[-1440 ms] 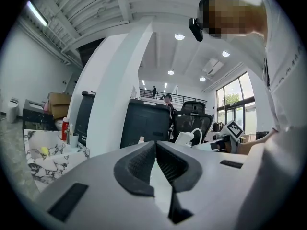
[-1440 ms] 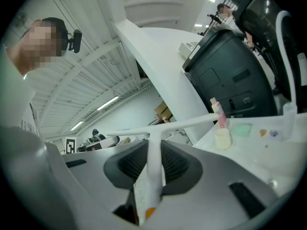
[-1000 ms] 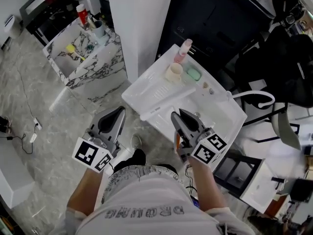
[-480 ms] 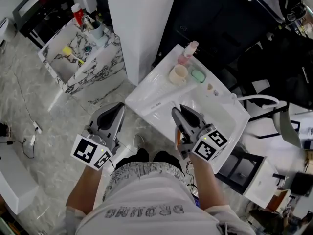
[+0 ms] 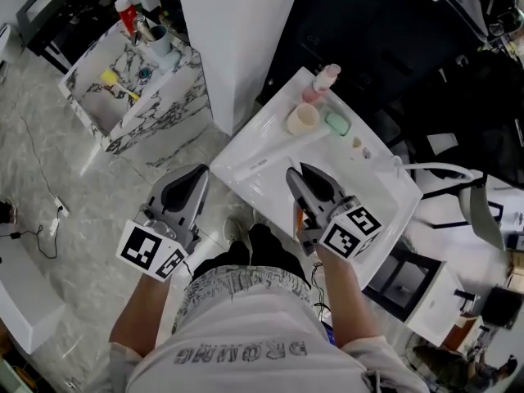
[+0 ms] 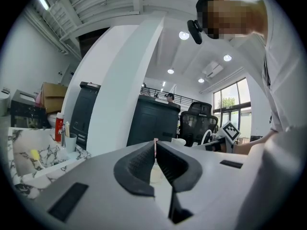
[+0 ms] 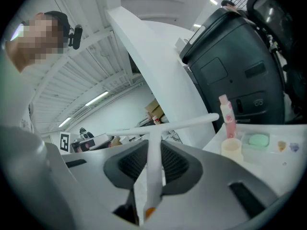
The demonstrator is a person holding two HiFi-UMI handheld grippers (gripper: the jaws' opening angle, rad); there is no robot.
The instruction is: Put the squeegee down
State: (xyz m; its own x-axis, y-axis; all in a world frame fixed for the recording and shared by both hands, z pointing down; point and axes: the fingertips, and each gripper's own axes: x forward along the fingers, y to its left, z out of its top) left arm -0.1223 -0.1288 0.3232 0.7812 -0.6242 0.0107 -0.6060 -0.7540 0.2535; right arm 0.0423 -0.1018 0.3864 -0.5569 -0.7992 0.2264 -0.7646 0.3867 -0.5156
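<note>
While over sink, right hand-held gripper

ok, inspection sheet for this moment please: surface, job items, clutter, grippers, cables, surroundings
Surface: white sink unit, its near part bare.
Job's things: squeegee, white, T-shaped, not yet put down.
Clutter: cup, pink bottle and green soap at the far corner of the sink unit.
Grippers: right hand-held gripper shut on the squeegee's handle, over the sink unit; left hand-held gripper shut, empty, over the floor beside the sink unit.
Cables: one loose floor cable at the left.
Surroundings: marble stand with toiletries, white pillar, black cabinet.
</note>
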